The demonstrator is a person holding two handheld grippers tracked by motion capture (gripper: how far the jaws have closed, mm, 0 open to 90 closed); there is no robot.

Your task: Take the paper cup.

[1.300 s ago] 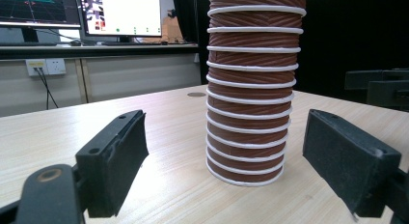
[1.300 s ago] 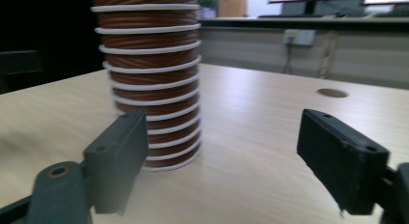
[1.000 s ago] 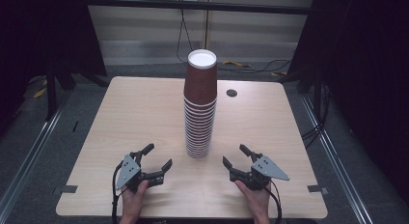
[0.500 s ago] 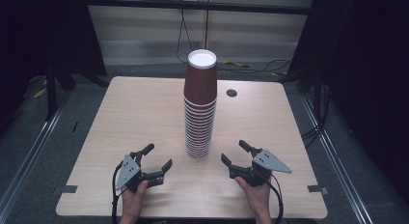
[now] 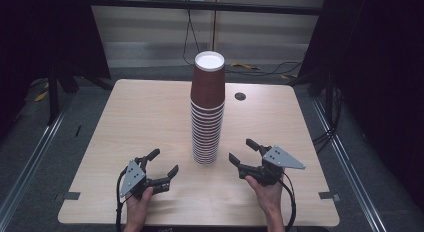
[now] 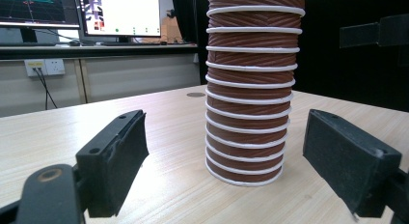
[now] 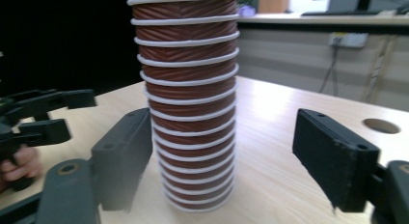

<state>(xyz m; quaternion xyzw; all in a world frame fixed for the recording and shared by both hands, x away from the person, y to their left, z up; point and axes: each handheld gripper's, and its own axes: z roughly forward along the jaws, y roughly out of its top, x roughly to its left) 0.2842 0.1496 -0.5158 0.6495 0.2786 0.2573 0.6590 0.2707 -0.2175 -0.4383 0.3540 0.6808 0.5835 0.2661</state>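
A tall stack of upside-down brown paper cups [image 5: 206,112] with white rims stands mid-table. To its lower left my left gripper [image 5: 165,161] rests low over the wood, jaws open and empty, aimed at the stack. My right gripper [image 5: 240,149] is held at the lower right, also open and empty, a short way from the stack's base. In the left gripper view the stack [image 6: 248,98] rises between and beyond the jaws of the left gripper [image 6: 226,127]. The right gripper view has the stack [image 7: 190,98] close ahead of the right gripper [image 7: 224,122], untouched.
The light wooden table [image 5: 140,117] has a round cable hole [image 5: 240,96] behind and to the right of the stack. Dark floor and rails lie around the table, and monitors [image 6: 120,14] stand on a bench beyond it.
The right gripper has lifted a little off the table and edged toward the stack. The left gripper and the cups have stayed put.
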